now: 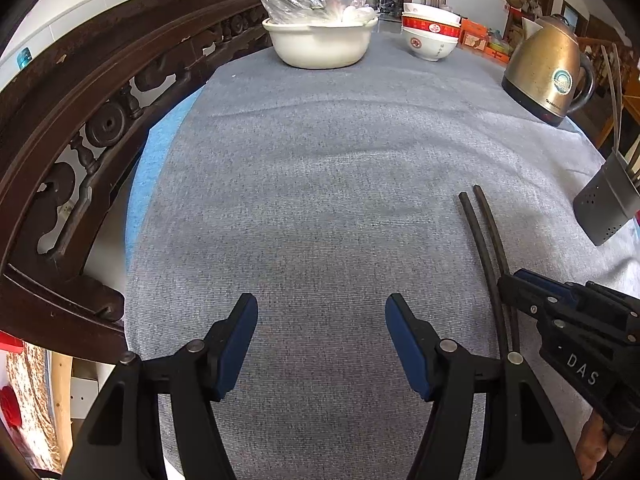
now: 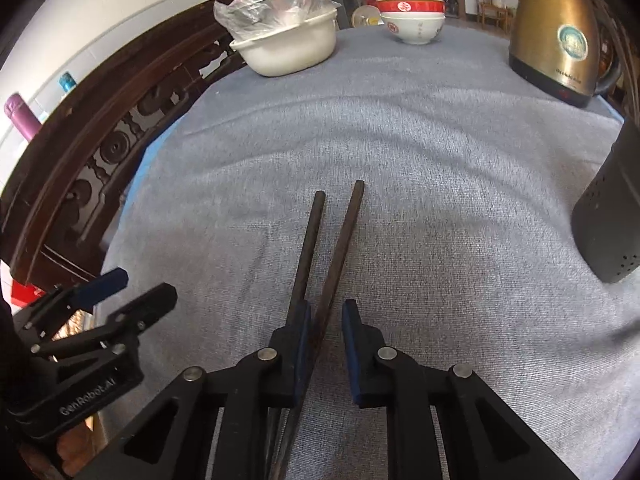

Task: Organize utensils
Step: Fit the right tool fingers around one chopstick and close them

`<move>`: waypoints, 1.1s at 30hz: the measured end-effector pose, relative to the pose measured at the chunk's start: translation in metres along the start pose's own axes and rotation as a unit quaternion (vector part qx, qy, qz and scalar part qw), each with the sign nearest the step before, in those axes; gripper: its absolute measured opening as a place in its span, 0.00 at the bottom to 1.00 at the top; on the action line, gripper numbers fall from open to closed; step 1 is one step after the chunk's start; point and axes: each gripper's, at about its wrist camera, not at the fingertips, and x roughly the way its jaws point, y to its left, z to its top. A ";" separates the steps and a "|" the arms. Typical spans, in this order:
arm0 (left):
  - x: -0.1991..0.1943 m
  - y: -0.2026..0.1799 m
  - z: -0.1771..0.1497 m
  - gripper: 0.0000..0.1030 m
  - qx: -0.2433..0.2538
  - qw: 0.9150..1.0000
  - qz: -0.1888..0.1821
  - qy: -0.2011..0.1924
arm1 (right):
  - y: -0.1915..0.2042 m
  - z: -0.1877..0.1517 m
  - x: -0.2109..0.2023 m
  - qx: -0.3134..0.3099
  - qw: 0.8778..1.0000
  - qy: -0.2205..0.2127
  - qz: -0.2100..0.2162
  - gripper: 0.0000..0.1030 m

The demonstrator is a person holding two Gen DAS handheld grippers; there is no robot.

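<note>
right gripper (image 2: 326, 350) straddles the chopsticks (image 2: 320, 248), fingers spread.
chopsticks splay apart; closing may catch one only. left gripper (image 1: 322, 346) fingers spread, holding nothing.

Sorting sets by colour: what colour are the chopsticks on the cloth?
The chopsticks are dark brown, nearly black; clearest in the right wrist view.

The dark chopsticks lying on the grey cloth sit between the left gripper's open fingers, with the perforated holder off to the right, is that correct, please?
Not quite: the chopsticks lie between the right gripper's open fingers, as the right wrist view shows. The left gripper is open over bare grey cloth. The perforated holder is indeed off to the right.
</note>
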 end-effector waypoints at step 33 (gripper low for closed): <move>0.008 -0.052 0.031 0.65 0.024 0.996 -0.071 0.049 | -0.071 0.015 -0.015 0.039 0.999 0.000 -0.006 0.19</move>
